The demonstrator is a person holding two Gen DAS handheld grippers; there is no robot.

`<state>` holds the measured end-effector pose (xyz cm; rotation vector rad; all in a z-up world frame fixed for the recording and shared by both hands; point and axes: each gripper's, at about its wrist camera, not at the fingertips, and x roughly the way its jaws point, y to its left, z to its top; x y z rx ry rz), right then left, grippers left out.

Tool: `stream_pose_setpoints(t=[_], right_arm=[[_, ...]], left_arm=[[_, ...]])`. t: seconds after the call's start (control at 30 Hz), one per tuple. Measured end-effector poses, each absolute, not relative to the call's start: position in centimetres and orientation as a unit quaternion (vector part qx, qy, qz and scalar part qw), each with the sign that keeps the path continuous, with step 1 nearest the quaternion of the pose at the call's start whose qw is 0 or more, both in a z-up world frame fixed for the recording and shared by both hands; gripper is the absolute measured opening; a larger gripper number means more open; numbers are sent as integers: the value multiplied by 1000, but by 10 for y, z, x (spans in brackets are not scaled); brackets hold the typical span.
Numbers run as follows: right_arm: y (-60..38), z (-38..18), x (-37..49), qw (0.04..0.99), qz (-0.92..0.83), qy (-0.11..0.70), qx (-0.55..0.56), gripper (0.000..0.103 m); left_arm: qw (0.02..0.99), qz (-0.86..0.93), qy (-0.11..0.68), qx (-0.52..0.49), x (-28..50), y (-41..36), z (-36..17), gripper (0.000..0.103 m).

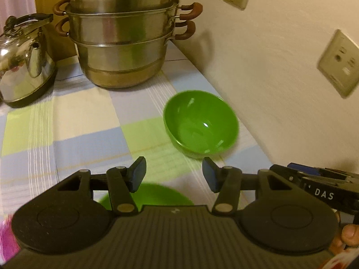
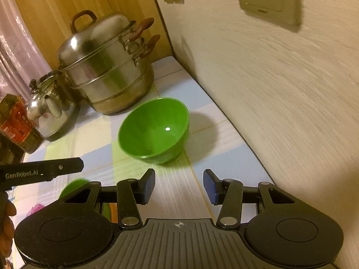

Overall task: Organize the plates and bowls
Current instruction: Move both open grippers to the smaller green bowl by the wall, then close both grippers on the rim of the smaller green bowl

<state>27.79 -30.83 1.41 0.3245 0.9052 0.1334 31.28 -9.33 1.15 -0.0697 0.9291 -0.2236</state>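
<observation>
A green bowl (image 1: pixel 200 122) (image 2: pixel 154 130) stands upright on the checked tablecloth, close to the wall. My left gripper (image 1: pixel 174 174) hangs open just short of it, with nothing between its fingers. A second green dish (image 1: pixel 154 195) lies under that gripper, mostly hidden by its body; a sliver of the green dish (image 2: pixel 73 187) also shows in the right wrist view. My right gripper (image 2: pixel 178 186) is open and empty too, hovering above the cloth in front of the bowl. Part of each gripper's body shows at the edge of the other's view.
A tall steel steamer pot (image 1: pixel 125 35) (image 2: pixel 105 67) and a steel kettle (image 1: pixel 24 60) (image 2: pixel 50 109) stand at the back. An oil bottle (image 2: pixel 15 123) sits at the left. The wall (image 1: pixel 269 67) with sockets runs close along the right.
</observation>
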Motion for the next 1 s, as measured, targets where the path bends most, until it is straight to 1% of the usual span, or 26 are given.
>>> stream_pose_setpoints(t=[0.4,0.53,0.67,0.9,0.93,1.0], right_arm=[[-312,-27,353,874,70,448,175,48],[-311,-36,372,874,70,449,173,48],[-312,-47,389,869,70,459,174,48],[-315,-63,410,860,65,475,174,47],[-315,-66,412,858,67,478,176,46],[-315,-70,415,855,69,482,177,38]], left_arm=[[872,-117,472,-43,392,-89,-34,51],[870,-116,476,-56,409,-89,-47,46],[867,-119,479,-71,423,-89,-57,44],[861,-121,488,-77,438,-96,-66,38],[860,-121,489,-77,440,-96,-67,37],[858,-120,493,-76,443,-98,-70,34]])
